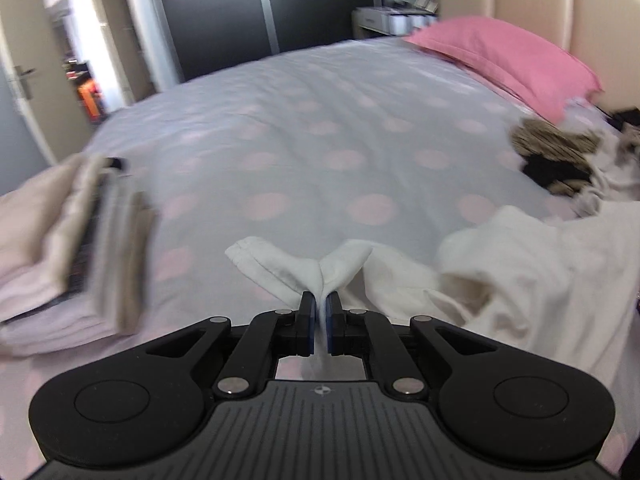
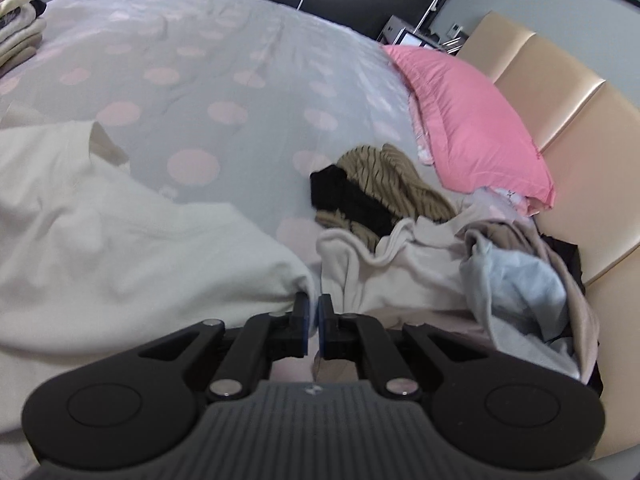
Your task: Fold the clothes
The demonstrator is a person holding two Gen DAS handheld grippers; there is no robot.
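Cream garment (image 2: 120, 240) pinched in both grippers' closed jaws, left (image 1: 319, 304), right (image 2: 313, 305); one pink pillow (image 2: 472, 120); seemingly one folded stack (image 1: 60, 256).

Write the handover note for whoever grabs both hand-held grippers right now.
Left hand-held gripper: shut on the cream garment, pinching a bunched edge.
Right hand-held gripper: shut on the same cream garment at another edge.
Garment lies partly spread on the dotted bedspread, not yet folded.
Done: folded stack at the left of the bed.
Left: this garment, then the unfolded pile near the pink pillow.
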